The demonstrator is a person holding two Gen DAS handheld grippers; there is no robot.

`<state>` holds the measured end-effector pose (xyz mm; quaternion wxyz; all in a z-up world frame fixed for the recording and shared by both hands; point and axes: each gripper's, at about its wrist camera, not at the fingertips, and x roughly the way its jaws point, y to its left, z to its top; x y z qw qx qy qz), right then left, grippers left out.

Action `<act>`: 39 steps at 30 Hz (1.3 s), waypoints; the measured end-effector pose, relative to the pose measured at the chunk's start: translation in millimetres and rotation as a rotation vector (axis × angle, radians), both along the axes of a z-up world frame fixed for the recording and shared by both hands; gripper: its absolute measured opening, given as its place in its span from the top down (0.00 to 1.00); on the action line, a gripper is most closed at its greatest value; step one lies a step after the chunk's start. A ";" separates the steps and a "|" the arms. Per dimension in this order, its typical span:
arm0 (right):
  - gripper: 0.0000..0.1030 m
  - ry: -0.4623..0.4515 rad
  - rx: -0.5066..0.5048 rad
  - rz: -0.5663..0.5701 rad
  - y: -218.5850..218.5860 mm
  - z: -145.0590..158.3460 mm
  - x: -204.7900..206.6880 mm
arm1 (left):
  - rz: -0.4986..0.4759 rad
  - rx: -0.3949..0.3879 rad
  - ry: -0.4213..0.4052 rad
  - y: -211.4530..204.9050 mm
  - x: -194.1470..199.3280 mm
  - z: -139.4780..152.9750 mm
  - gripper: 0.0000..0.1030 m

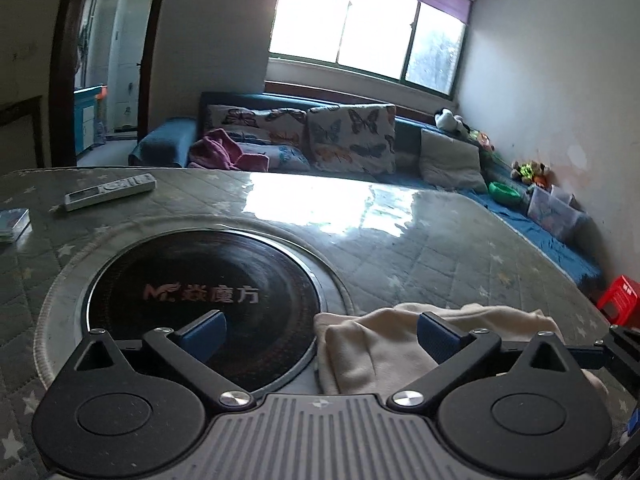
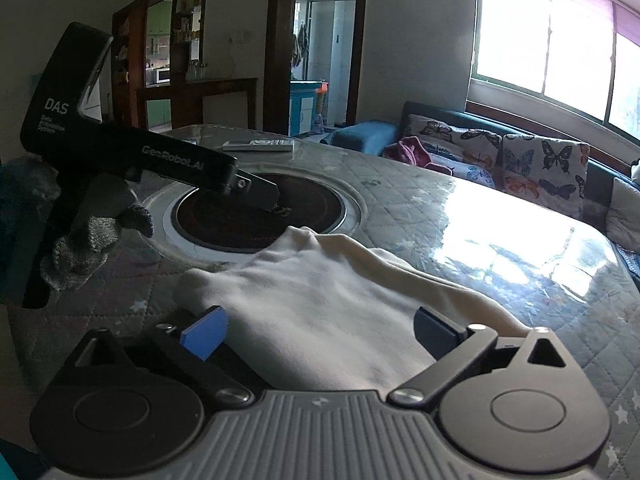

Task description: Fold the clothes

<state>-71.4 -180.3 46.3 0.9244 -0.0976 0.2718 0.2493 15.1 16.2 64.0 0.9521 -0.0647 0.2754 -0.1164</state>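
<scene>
Left wrist: left gripper [image 1: 320, 330] fingers apart, cream garment [image 1: 372, 344] bunched between them toward the right finger.

Right wrist: right gripper [image 2: 318, 330] fingers apart, garment spread ahead on the table [image 2: 460, 208] (rumpled). Judgement: grip edges, not bulk.

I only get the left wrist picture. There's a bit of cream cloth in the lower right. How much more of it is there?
Observer: Quite a lot. In the right wrist view the cream garment lies as one rumpled piece on the quilted table cover. It runs from the rim of the round black disc back to the right gripper.
Operator: Is that other gripper pinching it?
Observer: No. Its jaws stand wide open with the cloth lying between them. This view also shows a hand in a grey knitted glove holding the handle of the left gripper.
</scene>
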 end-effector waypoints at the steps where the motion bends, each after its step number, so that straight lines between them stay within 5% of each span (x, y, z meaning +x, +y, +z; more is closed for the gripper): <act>1: 0.00 0.008 0.005 0.000 0.3 0.5 1.5 | 0.006 -0.004 -0.013 1.7 -1.7 0.3 0.00; 16: 0.00 -0.014 0.051 0.015 15.7 -3.4 3.0 | 0.019 -0.037 0.004 14.1 -8.4 -1.6 0.00; 27: 0.01 -0.011 -0.115 0.165 62.1 -15.3 -4.1 | 0.071 -0.031 0.090 29.3 -5.9 -12.6 0.00; 39: 0.49 -0.059 -0.288 0.259 96.5 -22.8 -6.6 | 0.119 -0.095 0.198 37.7 0.4 -21.0 0.00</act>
